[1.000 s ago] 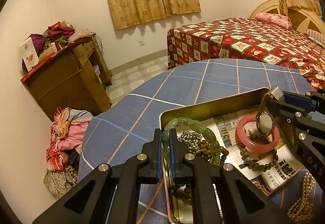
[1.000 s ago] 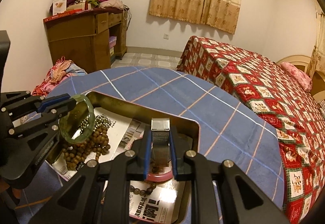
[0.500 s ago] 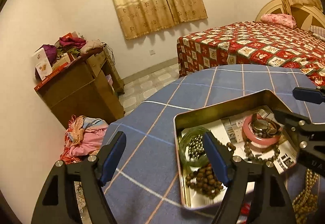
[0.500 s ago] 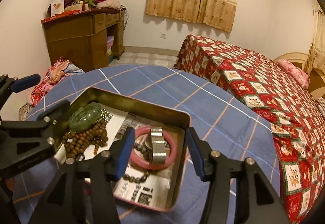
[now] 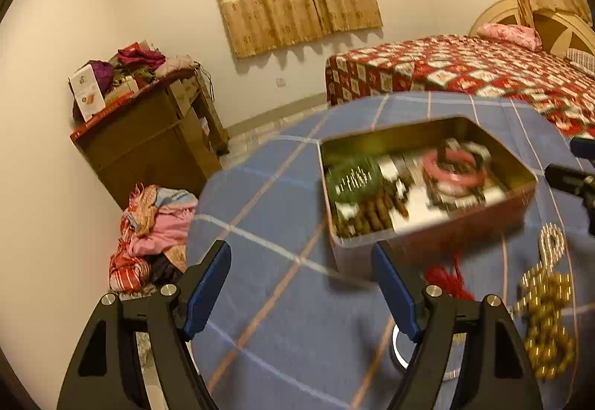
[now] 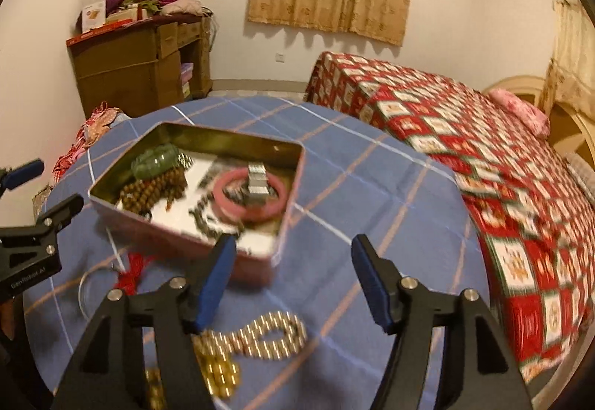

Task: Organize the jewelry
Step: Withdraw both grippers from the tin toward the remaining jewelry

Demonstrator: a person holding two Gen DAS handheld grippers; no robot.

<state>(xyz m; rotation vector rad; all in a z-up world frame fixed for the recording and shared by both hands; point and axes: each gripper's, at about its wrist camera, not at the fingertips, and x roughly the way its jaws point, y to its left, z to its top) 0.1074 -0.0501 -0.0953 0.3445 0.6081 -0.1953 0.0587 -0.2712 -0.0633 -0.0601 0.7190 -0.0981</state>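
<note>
Both wrist views downward (shared tin [image 5: 427,242])

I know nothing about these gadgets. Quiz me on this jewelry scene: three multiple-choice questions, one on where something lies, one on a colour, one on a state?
1. Where is the gold bead necklace?
A. in the tin
B. on the blue checked cloth
C. on the bed

2. What colour is the bangle under the metal watch band?
A. pink
B. black
C. yellow

3. What is in the left gripper?
A. the green bangle
B. a watch
C. nothing

Answers: 1 B, it lies in front of the tin. 2 A, the ring is pink. 3 C, the fingers stand wide apart over bare cloth.
</note>
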